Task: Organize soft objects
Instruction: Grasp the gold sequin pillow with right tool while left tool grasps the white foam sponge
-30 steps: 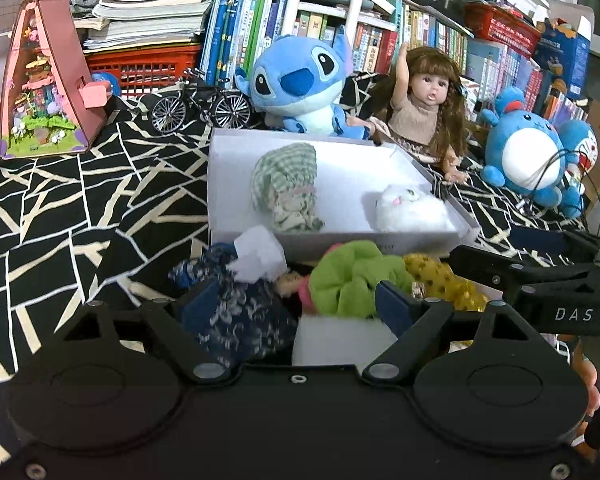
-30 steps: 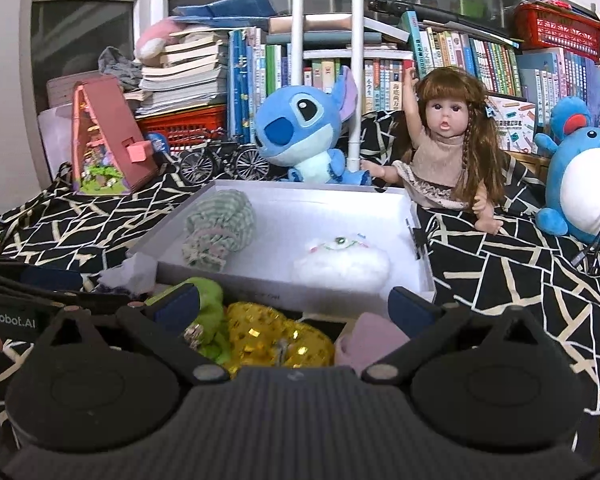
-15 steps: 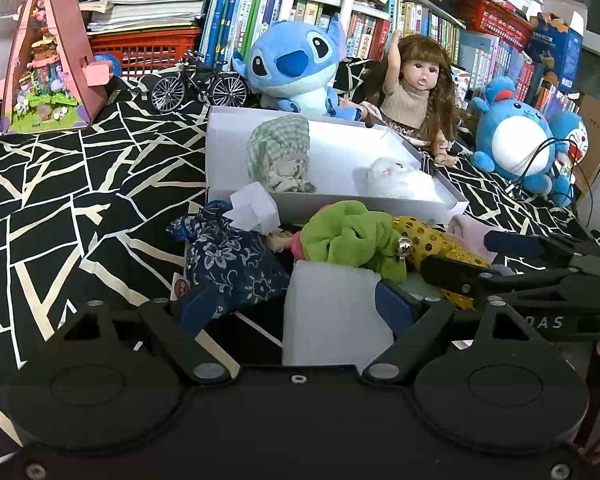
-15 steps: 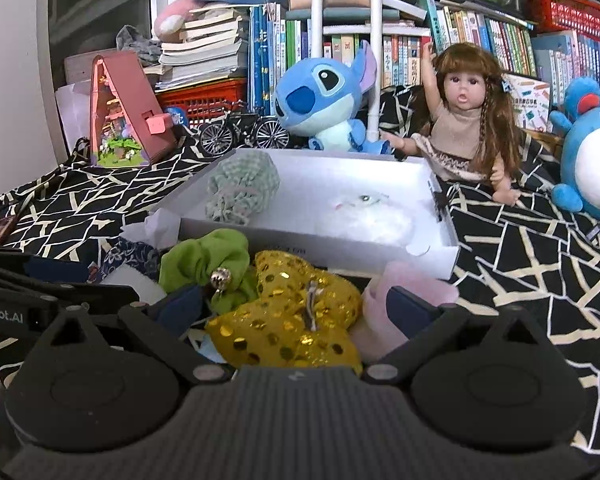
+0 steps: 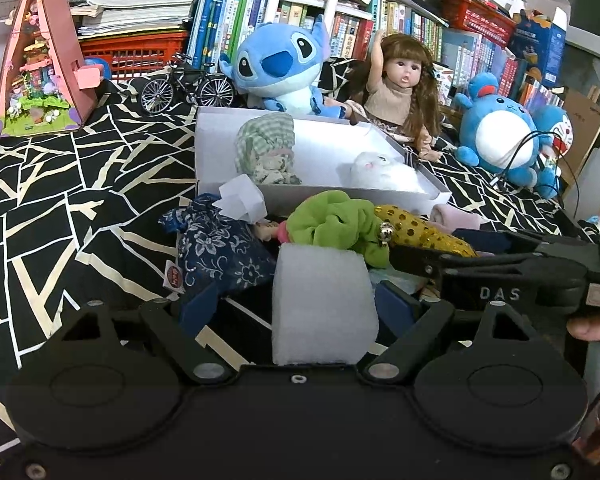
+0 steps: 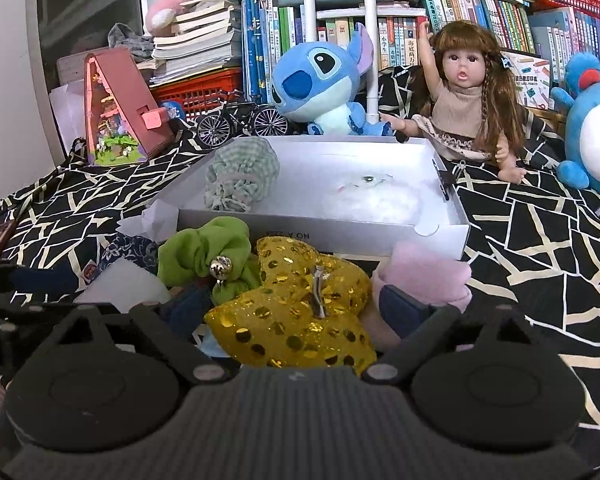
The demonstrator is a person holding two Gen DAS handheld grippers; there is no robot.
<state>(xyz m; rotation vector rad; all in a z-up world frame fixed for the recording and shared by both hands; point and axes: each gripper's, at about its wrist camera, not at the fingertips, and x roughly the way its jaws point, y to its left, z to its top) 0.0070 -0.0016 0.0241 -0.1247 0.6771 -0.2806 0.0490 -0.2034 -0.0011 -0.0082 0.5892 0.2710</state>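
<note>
One gold sequined bow (image 6: 296,312) sat between the right gripper's (image 6: 296,308) blue pads, long axis running across from finger to finger, silver clip on top pointing away toward the white box (image 6: 440,236); the jaws were closing around it, pads not yet pressing that I could see. Left gripper (image 5: 296,304) stood spread around an upright white foam block (image 5: 322,304), gaps showing either side. Ahead of both lay a green scrunchie (image 6: 204,252) with a bell, a navy floral pouch (image 5: 220,248) and a pink cloth (image 6: 428,276), all against the box's near wall. Inside the box rested a green gingham pouch (image 6: 242,176) and a white fluffy toy (image 6: 372,196), on the black patterned cloth (image 5: 80,200).
</note>
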